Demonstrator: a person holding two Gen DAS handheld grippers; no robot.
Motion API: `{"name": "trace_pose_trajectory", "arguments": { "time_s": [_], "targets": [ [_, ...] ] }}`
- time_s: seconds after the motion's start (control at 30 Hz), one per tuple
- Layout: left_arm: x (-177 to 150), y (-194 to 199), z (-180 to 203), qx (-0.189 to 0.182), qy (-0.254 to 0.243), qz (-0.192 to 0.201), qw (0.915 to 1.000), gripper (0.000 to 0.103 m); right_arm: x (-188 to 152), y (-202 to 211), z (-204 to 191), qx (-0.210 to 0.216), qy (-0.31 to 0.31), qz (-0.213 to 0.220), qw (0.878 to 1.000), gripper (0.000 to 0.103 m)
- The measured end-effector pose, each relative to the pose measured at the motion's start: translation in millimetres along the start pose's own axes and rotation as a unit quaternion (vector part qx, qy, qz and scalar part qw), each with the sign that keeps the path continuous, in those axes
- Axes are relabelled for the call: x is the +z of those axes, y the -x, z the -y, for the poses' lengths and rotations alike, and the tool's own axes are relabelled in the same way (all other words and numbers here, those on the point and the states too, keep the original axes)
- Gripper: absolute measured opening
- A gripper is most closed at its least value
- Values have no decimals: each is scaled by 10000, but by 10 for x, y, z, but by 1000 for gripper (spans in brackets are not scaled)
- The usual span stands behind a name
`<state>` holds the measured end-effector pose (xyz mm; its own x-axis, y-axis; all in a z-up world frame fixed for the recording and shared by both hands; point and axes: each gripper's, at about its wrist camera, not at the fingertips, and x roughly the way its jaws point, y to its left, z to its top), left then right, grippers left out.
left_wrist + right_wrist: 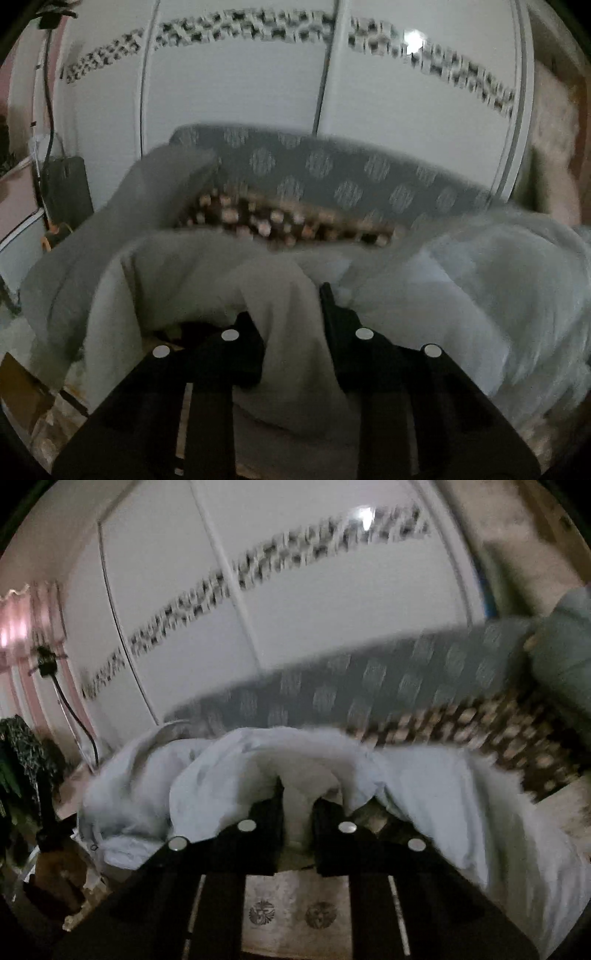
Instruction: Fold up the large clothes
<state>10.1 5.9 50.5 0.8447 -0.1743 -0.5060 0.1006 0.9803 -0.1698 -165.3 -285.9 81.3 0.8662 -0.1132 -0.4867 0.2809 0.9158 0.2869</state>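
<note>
A large pale grey-white garment (207, 266) hangs bunched between both grippers, lifted above the surface. My left gripper (288, 314) is shut on a thick fold of the garment that runs down between its black fingers (343, 332). In the right wrist view the same pale garment (229, 771) drapes to both sides, and my right gripper (297, 805) is shut on a pinched fold of it. Both views are blurred by motion.
A grey cushion with pale dots (332, 166) and a brown patterned cloth (280, 221) lie behind the garment. A white wardrobe (240, 92) with a patterned band stands at the back. A patterned surface (295, 904) lies below the right gripper. A black cable (74, 716) hangs at left.
</note>
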Motion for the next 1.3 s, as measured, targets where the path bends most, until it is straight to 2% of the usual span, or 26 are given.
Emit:
{"name": "trace_pose_trajectory", "arguments": {
  "time_s": [0.03, 0.1, 0.17, 0.2, 0.23, 0.27, 0.3, 0.37, 0.43, 0.5, 0.57, 0.67, 0.73, 0.8, 0.9, 0.97, 1.0, 1.07, 1.1, 1.17, 1.2, 1.23, 1.3],
  "targets": [
    [37, 135, -64, -126, 179, -13, 9998, 25, -16, 235, 8, 148, 131, 46, 9998, 12],
    [19, 302, -246, -292, 534, -110, 9981, 30, -114, 426, -4, 283, 451, -60, 9986, 12],
    [-35, 387, -354, -280, 640, -276, 9972, 44, -200, 535, 25, 371, 748, -406, 9957, 12],
    [-72, 479, -431, -123, 639, -262, 9975, 50, -244, 504, -28, 345, 872, -592, 9938, 13],
    [-53, 536, -460, 198, 655, -97, 9976, 67, -276, 457, -72, 290, 1083, -886, 9897, 14],
    [-49, 705, -598, 561, 768, 184, 9953, 90, -302, 400, -107, 284, 1279, -1092, 9854, 15],
    [-39, 741, -659, 679, 904, 325, 9931, 98, -330, 336, -246, 304, 1421, -1238, 9816, 18],
    [-9, 905, -955, 877, 1444, 624, 9837, 100, -458, 262, -270, 509, 1662, -1783, 9685, 22],
    [-10, 922, -1147, 977, 1688, 651, 9786, 100, -657, 223, -256, 688, 1761, -2402, 9521, 34],
    [-55, 807, -1260, 1178, 1719, 494, 9768, 100, -777, 191, -157, 550, 1940, -2667, 9424, 78],
    [-85, 643, -1252, 1230, 1724, 272, 9769, 100, -754, 326, 45, 383, 1981, -2607, 9441, 82],
    [-113, 476, -1168, 1265, 1588, 125, 9791, 100, -462, 623, 484, -426, 1262, -1869, 9733, 90],
    [-54, 336, -1021, 1255, 1274, 40, 9839, 100, -303, 662, 746, -822, 597, -1474, 9838, 92],
    [13, 168, -871, 1279, 1003, 9, 9867, 100, -181, 552, 820, -913, 319, -1473, 9844, 92],
    [139, -173, -706, 1279, 655, -128, 9895, 100, -64, 251, 810, -721, 291, -1550, 9849, 96],
    [194, -460, -657, 1432, 463, -366, 9879, 100, 26, -99, 848, -990, 216, -1788, 9787, 97],
    [173, -683, -687, 1544, 376, -695, 9848, 100, 46, -254, 901, -1127, 73, -1914, 9750, 100],
    [114, -976, -761, 1539, 443, -1231, 9794, 100, 17, -636, 1126, -1071, -516, -2189, 9685, 100],
    [0, -1141, -873, 1460, 619, -1585, 9745, 100, -61, -808, 1285, -1042, -963, -2353, 9615, 100],
    [-218, -1326, -1048, 1487, 829, -2009, 9647, 100, -336, -1044, 1652, -926, -2033, -2468, 9430, 100],
    [-338, -1413, -1146, 1550, 932, -2212, 9583, 100, -532, -1115, 1828, -959, -2543, -2441, 9309, 100],
    [-418, -1465, -1215, 1638, 980, -2319, 9538, 100, -797, -1198, 2034, -921, -3234, -2448, 9094, 100],
    [-447, -1547, -1315, 1815, 1086, -2403, 9474, 100, -1199, -1315, 2282, -523, -4201, -2381, 8741, 100]
  ]
}}
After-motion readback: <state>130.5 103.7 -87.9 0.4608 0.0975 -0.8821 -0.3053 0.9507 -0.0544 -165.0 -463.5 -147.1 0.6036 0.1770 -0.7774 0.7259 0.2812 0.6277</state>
